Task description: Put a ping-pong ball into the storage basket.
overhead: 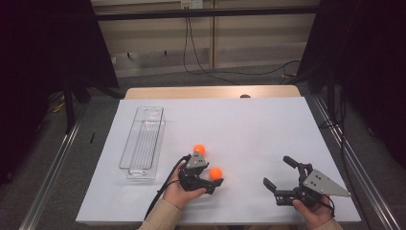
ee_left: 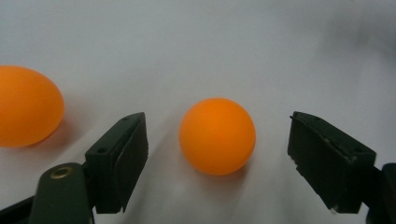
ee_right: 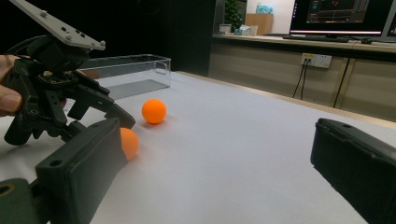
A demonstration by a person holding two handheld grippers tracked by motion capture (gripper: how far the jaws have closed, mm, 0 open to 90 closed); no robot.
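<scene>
Orange ball [ee_left: 217, 136] between left tool's [ee_left: 217, 163] parted jaws, untouched.

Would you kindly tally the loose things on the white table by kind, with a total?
Orange balls: 2, the near ball between the left gripper fingers, the far ball beyond it
Clear plastic bins: 1, the bin
Total: 3

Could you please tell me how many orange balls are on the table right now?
2. One orange ball lies between the left gripper's open jaws; the other ball sits just beyond it, nearer the clear tray. None seem hidden.
</scene>
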